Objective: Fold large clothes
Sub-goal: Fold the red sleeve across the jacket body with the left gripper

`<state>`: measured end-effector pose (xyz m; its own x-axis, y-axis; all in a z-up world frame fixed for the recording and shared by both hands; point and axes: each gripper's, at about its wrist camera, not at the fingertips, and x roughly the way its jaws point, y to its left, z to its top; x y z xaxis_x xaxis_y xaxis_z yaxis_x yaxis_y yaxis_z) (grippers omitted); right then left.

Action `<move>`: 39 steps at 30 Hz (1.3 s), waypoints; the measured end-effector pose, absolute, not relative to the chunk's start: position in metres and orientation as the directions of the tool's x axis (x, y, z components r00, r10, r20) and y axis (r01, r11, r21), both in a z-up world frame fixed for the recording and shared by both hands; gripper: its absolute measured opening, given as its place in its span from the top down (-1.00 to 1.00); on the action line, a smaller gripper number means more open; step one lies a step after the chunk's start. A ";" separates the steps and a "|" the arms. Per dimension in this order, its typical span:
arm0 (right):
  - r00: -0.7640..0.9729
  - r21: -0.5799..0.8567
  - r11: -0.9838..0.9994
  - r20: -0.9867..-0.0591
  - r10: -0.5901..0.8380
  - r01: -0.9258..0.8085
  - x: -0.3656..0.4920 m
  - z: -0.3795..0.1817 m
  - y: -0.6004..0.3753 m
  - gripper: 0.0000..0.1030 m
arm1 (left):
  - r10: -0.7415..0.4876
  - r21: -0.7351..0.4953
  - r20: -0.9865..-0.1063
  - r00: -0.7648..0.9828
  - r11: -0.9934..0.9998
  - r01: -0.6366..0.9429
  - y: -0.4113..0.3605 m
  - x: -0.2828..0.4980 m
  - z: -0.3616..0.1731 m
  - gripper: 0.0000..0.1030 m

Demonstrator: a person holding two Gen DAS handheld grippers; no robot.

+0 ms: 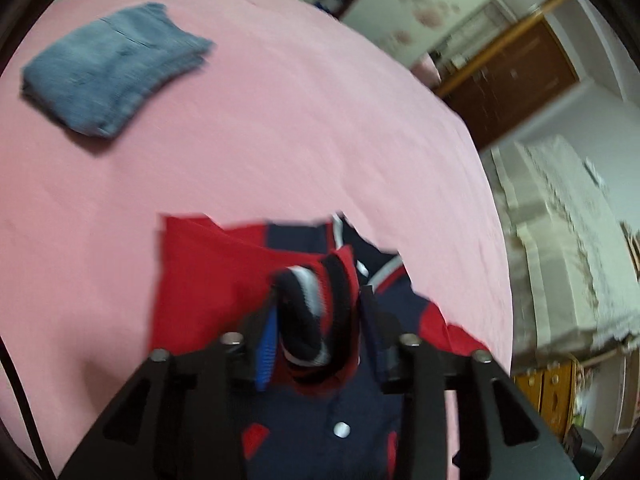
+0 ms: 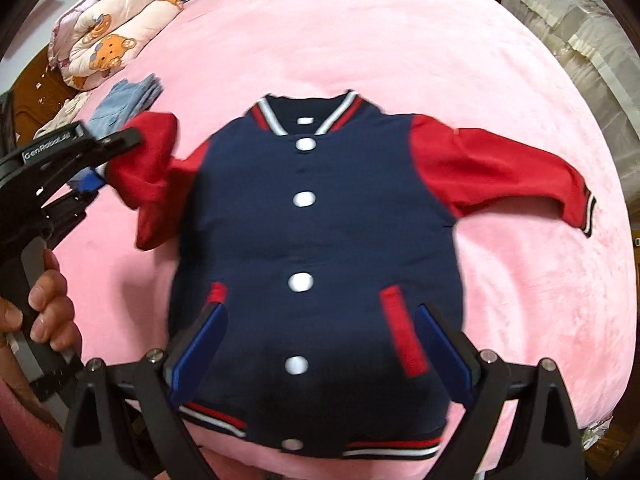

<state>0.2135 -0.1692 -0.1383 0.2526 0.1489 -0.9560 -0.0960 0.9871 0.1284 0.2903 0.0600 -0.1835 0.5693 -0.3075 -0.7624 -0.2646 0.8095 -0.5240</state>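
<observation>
A navy baseball jacket (image 2: 312,232) with red sleeves and white snaps lies front up on the pink bed (image 2: 400,40). Its right sleeve (image 2: 500,168) is spread out flat. My left gripper (image 1: 316,320) is shut on the striped cuff (image 1: 308,292) of the left sleeve (image 2: 148,176) and holds it lifted over the jacket's side; the left gripper also shows in the right wrist view (image 2: 100,164). My right gripper (image 2: 320,344) is open and empty, hovering above the jacket's lower front near the hem.
Folded blue jeans (image 1: 116,68) lie on the bed beyond the jacket. A rolled bear-print quilt (image 2: 108,32) sits at the bed's far corner. A covered sofa (image 1: 568,240) stands beside the bed's edge.
</observation>
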 end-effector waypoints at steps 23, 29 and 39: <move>0.230 0.443 0.897 -0.874 0.428 0.014 0.305 -0.222 -0.144 -0.05 | -0.149 -0.300 -0.932 0.330 0.829 -0.471 0.125 0.235 -0.231 -0.72; 0.244 0.404 0.914 -0.883 0.402 -0.043 0.315 -0.230 -0.124 0.68 | -0.151 -0.271 -0.945 0.289 0.858 -0.437 0.116 0.239 -0.236 -0.72; 0.385 0.338 0.939 -0.859 0.337 -0.068 0.308 -0.185 -0.159 0.80 | -0.135 -0.240 -0.952 0.275 0.887 -0.394 0.102 0.255 -0.231 -0.72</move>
